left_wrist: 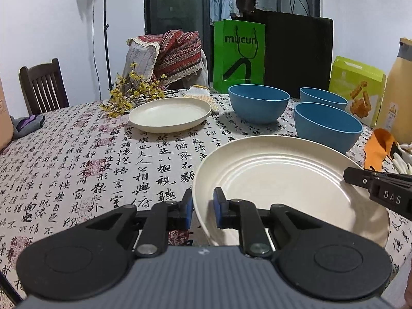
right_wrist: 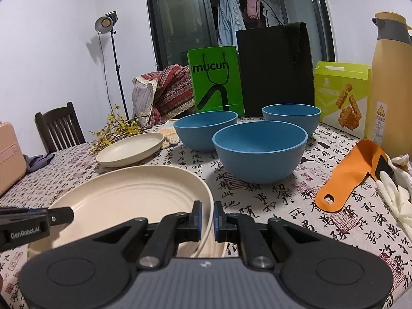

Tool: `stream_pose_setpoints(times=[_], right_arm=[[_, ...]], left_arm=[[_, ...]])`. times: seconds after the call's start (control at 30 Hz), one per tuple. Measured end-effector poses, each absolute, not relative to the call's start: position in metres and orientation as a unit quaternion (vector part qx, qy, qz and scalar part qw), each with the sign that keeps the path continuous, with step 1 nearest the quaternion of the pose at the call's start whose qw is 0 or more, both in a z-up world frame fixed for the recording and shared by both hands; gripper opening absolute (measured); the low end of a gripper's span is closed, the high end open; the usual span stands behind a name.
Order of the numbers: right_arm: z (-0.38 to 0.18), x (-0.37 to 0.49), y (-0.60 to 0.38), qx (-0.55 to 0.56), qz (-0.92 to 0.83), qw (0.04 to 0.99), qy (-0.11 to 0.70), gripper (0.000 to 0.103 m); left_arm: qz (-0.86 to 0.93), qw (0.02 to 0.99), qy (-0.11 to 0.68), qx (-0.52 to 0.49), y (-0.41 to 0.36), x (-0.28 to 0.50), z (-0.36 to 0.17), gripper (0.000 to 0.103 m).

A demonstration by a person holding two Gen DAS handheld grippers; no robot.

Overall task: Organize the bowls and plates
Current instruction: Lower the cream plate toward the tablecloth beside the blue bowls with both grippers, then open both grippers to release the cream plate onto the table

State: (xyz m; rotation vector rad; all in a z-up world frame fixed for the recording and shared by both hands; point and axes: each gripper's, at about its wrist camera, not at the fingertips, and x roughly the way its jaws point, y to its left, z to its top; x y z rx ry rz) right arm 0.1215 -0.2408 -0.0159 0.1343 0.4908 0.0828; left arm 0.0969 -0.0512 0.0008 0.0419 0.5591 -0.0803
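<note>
A large cream plate point(left_wrist: 283, 180) point(right_wrist: 123, 195) sits nearest me on the calligraphy tablecloth. My left gripper point(left_wrist: 203, 211) is shut on its left rim, one finger outside and one inside. My right gripper point(right_wrist: 207, 219) is shut on the opposite rim. Each gripper also shows at the edge of the other's view: the right gripper point(left_wrist: 347, 176), the left gripper point(right_wrist: 70, 212). A second cream plate point(left_wrist: 170, 113) point(right_wrist: 130, 149) lies farther back on the left. Three blue bowls stand upright behind: one point(left_wrist: 258, 104) point(right_wrist: 204, 128), one point(left_wrist: 323, 100) point(right_wrist: 291, 118), and the nearest point(left_wrist: 327, 126) point(right_wrist: 260, 152).
A green bag point(left_wrist: 239, 54), a black bag point(left_wrist: 298, 54) and a snack box point(left_wrist: 358, 87) line the back edge. A yellow thermos point(right_wrist: 391, 82), an orange tool point(right_wrist: 350, 177) and white gloves point(right_wrist: 396, 193) lie right. Yellow flowers point(left_wrist: 134, 95) lie beside the far plate; a chair point(left_wrist: 42, 85) stands left.
</note>
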Motion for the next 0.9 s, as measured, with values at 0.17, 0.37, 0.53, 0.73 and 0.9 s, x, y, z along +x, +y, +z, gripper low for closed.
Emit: stream_pose_setpoints(times=[0.17,0.37,0.53,0.73,0.9], right_arm=[[-0.020,0.122,-0.241,0.064,0.042,0.966,0.246,0.009],[-0.021,0.122,-0.237,0.045,0.037,0.969,0.239,0.009],[-0.022,0.122,-0.233,0.018,0.028,0.973,0.226,0.009],[-0.022,0.124,-0.234,0.012,0.026,0.974,0.225,0.009],[-0.024,0.126,-0.233,0.007,0.028,0.974,0.224,0.009]], left_arm=[[-0.042,0.959,0.279,0.028,-0.052,0.098,-0.002,0.017],[-0.036,0.958,0.279,0.049,-0.057,0.101,-0.009,0.016],[-0.035,0.958,0.279,0.060,-0.061,0.102,-0.015,0.016],[-0.035,0.958,0.279,0.059,-0.062,0.105,-0.017,0.016],[-0.035,0.957,0.281,0.056,-0.063,0.106,-0.018,0.016]])
